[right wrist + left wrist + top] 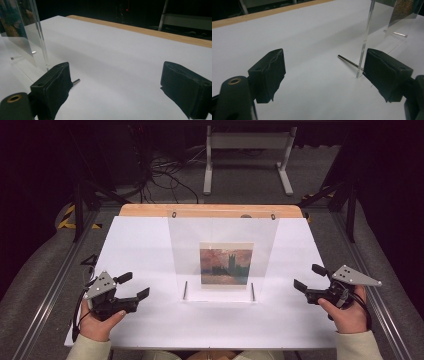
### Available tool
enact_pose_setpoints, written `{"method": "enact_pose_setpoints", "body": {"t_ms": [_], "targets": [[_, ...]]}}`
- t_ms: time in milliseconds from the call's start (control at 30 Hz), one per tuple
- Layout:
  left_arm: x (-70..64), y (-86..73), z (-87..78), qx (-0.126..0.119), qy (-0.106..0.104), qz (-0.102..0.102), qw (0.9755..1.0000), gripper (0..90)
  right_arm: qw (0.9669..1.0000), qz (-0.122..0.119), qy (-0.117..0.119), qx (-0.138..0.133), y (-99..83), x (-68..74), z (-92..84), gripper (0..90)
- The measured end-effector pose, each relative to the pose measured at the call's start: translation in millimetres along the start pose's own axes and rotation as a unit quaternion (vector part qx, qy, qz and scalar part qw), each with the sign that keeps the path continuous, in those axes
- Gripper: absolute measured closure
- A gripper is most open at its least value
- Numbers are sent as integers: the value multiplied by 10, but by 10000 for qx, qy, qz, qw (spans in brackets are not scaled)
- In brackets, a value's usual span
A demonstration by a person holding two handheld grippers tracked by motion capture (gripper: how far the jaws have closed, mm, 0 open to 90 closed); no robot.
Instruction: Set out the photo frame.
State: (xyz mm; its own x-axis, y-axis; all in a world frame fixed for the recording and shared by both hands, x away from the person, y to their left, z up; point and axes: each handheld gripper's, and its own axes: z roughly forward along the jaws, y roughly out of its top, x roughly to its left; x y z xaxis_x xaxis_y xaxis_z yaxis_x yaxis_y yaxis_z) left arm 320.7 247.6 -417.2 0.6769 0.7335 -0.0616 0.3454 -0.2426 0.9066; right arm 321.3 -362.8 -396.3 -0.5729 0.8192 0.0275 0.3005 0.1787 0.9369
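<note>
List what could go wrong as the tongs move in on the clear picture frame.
The clear picture frame stands upright on thin metal pins, so a push from one side alone might tip it. The left tongs and right tongs are open and apart from it; uneven closing could slide it on the white table.

Clear glossy acrylic stand (222,255), metal pins (348,61), matt white table (140,250).

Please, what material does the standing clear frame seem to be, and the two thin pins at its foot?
The clear frame looks like glossy acrylic or glass: the picture shows through it, and its cut edge is bright in the left gripper view. The pins look like polished metal, probably steel: thin, silvery rods with a sharp highlight.
</note>
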Motion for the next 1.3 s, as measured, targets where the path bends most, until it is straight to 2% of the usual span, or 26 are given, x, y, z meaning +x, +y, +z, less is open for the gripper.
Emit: {"method": "enact_pose_setpoints", "body": {"t_ms": [133,333,433,500,600,867,1300], "targets": [[25,-92,24,116,86,48,9999,168,9999,68,64,109,-150,-71,48,89],[74,-205,83,133,12,-23,9999,168,9995,212,97,221,-322,-109,118,83],[99,-260,142,155,-17,23,9999,172,9989,246,137,376,-402,-100,183,78],[113,-287,171,173,-69,-32,9998,173,9983,271,179,494,-449,-89,223,79],[131,-320,210,178,-70,-95,9998,179,9960,436,243,745,-498,-62,263,97],[183,-375,271,255,-60,-250,9993,177,9945,187,197,1007,-493,-5,321,102],[200,-391,288,313,-16,-263,9992,177,9933,131,161,1134,-489,13,340,150]]}}
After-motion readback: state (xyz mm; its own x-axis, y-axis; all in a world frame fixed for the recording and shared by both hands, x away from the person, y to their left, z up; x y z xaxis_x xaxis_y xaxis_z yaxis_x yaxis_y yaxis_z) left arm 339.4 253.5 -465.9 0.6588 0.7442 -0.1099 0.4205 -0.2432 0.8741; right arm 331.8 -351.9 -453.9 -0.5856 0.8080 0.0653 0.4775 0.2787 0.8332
